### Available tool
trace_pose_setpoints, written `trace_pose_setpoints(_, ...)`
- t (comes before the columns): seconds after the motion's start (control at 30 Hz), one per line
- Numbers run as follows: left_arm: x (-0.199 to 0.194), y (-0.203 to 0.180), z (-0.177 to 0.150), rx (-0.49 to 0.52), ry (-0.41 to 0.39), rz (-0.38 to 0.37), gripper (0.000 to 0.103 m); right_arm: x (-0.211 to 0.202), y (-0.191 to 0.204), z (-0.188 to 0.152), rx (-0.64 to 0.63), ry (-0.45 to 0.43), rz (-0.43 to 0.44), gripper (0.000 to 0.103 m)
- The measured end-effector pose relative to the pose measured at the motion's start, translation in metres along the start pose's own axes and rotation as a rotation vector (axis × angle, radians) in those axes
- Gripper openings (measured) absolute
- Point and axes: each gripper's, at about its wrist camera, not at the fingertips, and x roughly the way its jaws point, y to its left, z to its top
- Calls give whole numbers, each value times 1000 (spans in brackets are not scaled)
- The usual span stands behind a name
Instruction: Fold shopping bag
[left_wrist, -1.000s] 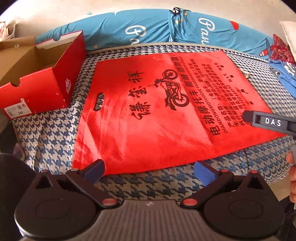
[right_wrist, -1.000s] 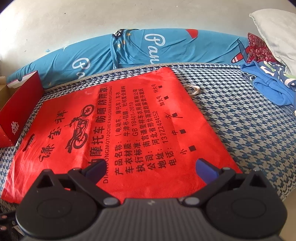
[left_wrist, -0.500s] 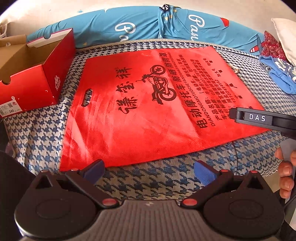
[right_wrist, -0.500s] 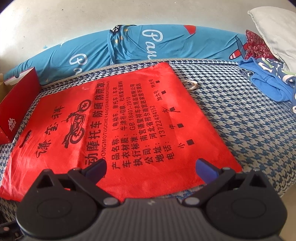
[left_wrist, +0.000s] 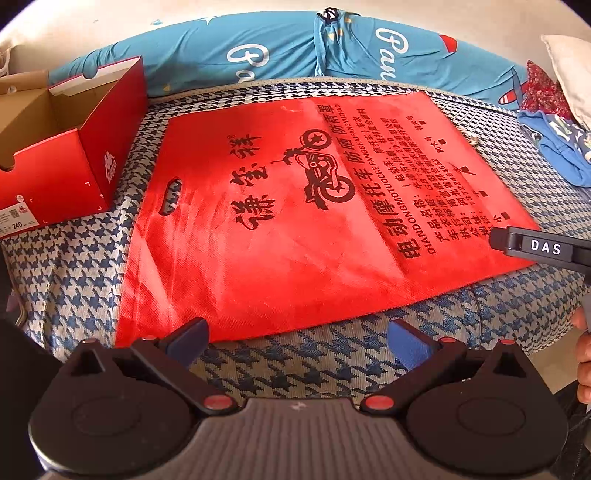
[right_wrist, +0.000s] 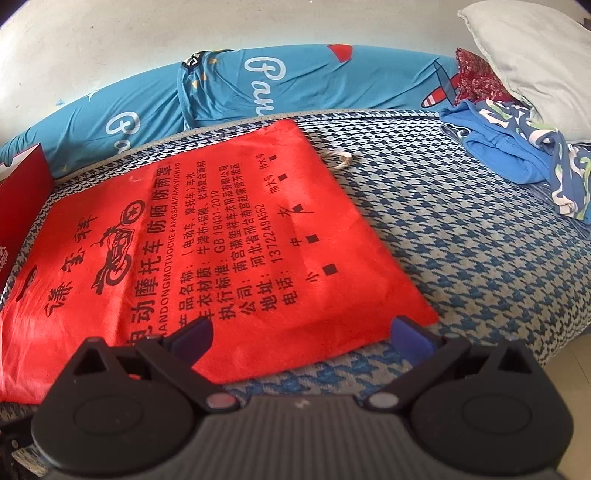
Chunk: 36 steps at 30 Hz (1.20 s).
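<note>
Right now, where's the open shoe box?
In the left wrist view, the red shoe box sits far left on the houndstooth bed, beside the shopping bag's handle end.

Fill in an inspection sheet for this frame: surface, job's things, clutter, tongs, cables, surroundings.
Surface: bed with houndstooth cover, bare to the right of the bag.
Job's things: red shopping bag lying flat and unfolded, print up, handle cut-out at its left end.
Clutter: open red shoebox left of the bag; small cord loop by its far right corner; blue clothing.
Tongs: left tongs open, at the bag's near edge; right tongs open, over its near right corner.
Cables: nothing seen.
Surroundings: blue printed bolster along the wall; pillow.
</note>
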Motion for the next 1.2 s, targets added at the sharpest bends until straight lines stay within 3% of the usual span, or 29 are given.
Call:
trace_pose_setpoints(0.2,15,7,10,-12,-9,-2,103,-1,-27,-3,127,16,6,103)
trace_pose_setpoints(0.43,40,2,29,-3,-24,-1,103,-1,-29,-4,131,18,-9,102)
trace_pose_setpoints(0.67,72,-1,29,42,-8,33,103,6,-37,-10,154,42,-14,98)
trace_pose_setpoints(0.97,76,14,26,17,-36,-8,103,29,-37,-10,249,86,21,97)
trace_pose_setpoints(1.1,76,16,26,19,-40,-7,103,37,-35,-8,262,61,10,98)
trace_pose_setpoints(1.2,76,18,25,16,-43,-7,103,42,-34,-4,265,29,-6,91)
